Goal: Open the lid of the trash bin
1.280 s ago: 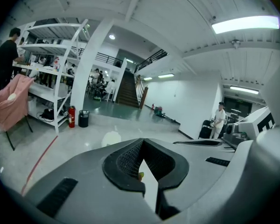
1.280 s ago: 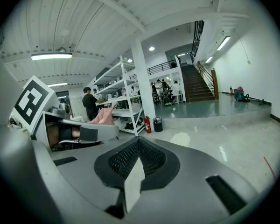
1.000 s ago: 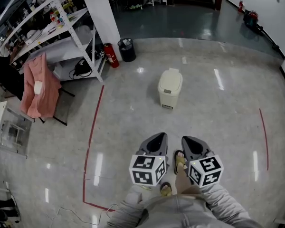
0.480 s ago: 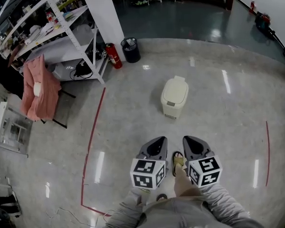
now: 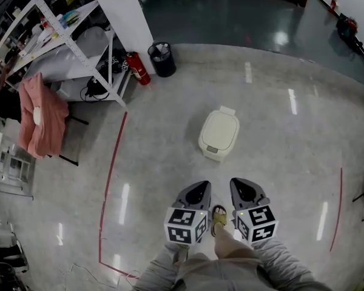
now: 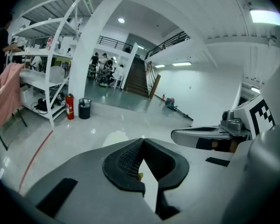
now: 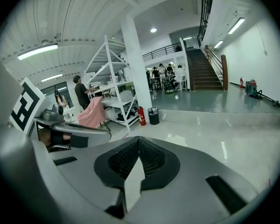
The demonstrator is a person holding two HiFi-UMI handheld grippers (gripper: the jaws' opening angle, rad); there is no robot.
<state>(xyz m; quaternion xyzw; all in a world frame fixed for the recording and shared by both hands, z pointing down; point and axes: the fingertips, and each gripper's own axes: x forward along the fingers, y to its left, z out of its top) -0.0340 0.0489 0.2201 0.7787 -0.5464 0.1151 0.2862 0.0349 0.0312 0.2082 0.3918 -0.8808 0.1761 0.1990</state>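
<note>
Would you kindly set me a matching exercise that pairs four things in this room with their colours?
Things:
1. bin
2. extinguisher
3. basket
4. cloth

Colours:
A. pink
B. cream
C. black
D. red

Pairs: 1-B, 2-D, 3-C, 4-A

Glossy grey floor (image 5: 170, 132) mirrors ceiling lights; a red tape line (image 5: 111, 168) runs past white shelving (image 5: 60, 38); staircase (image 7: 203, 71) beyond.
</note>
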